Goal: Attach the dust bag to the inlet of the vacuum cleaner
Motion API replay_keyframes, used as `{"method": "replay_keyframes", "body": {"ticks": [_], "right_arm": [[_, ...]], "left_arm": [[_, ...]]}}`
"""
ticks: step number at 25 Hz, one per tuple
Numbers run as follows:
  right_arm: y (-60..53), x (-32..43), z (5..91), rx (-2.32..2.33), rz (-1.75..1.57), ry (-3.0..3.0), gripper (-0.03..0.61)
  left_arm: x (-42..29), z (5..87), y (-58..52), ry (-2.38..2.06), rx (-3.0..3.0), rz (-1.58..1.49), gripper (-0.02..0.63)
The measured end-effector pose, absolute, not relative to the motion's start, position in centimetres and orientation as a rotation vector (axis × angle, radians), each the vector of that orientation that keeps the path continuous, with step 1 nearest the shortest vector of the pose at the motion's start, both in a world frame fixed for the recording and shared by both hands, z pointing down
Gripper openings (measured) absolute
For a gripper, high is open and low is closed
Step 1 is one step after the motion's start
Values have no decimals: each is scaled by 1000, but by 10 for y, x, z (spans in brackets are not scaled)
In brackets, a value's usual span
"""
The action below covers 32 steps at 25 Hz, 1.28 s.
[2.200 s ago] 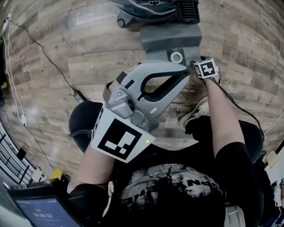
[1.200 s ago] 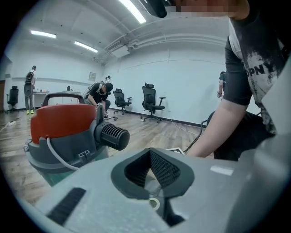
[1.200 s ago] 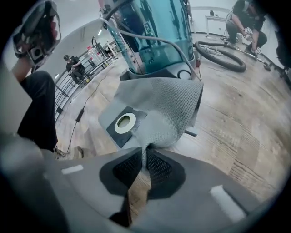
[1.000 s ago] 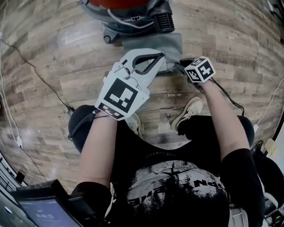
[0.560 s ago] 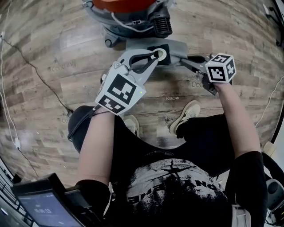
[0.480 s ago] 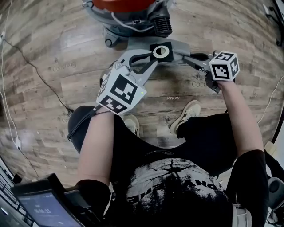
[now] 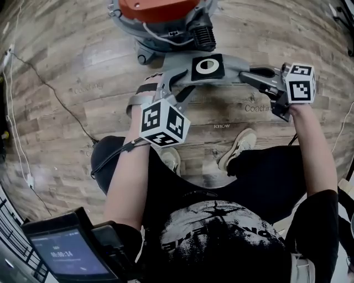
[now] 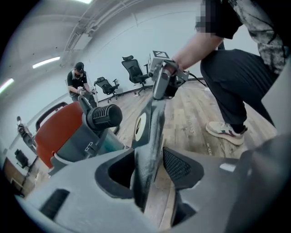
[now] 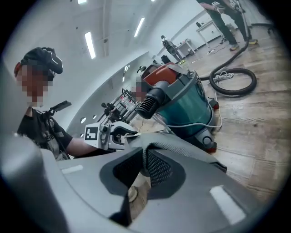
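While the right gripper [image 7: 247,75] was pinched tight on one end of the dust bag [image 7: 235,62], the left gripper [image 7: 174,83] stood wide. Its jaws had just been opening. The other end of the bag was between them, but the pads were not pressing on it. In the left gripper view, the bag looked like a thin grey sheet seen from its edge, close to one pad.

The bag hung stretched out between the two grippers, up off the wood floor [image 7: 66,110]. In its middle sat a black square card [image 7: 197,76] with a white ring, facing up.

The vacuum cleaner [image 7: 160,14] had a red top and a blue-green body. It stood on the floor just past the bag. A black ribbed tube [image 7: 204,36] stuck out of its side near the bag, and the card was apart from it. One of the person's shoes [image 7: 241,146] was on the floor, nearer the person than the bag.
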State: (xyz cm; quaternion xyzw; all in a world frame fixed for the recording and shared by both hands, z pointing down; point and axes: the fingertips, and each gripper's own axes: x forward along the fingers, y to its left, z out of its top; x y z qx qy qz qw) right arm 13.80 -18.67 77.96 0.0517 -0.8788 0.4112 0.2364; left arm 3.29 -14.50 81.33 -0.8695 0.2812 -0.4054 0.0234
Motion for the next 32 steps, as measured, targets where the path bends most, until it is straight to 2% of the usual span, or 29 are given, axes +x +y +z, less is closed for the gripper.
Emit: {"method": "replay_keyframes", "body": {"ticks": [2,5,10,20,23,25,29,32], "right_arm": [[-184,137,774,139,1171,-2416,31],[-183,139,771,146,1208,-2407,31],[-184,135,767,126,1226,-2422,32],[-201,147,740,173,825,-2470,141],[-214,155,727,188,755,-2484,205],[-226,161,712,210,681,-2526,297],[-223,147,688,143,336,-2526,299],[-203,137,708,2,45,-2330,301]], "left_arm": [[36,811,-144,846,-2645,-1264,191],[44,790,-149,857,-2592,-1183,90],[42,783,-150,867,-2580,-1174,37],[51,763,-158,896,-2741,-1154,31],[53,759,-160,906,-2747,-1155,31],[53,758,-163,913,-2754,-1161,31],[53,757,-168,925,-2762,-1184,31],[51,758,-167,928,-2736,-1225,31]]}}
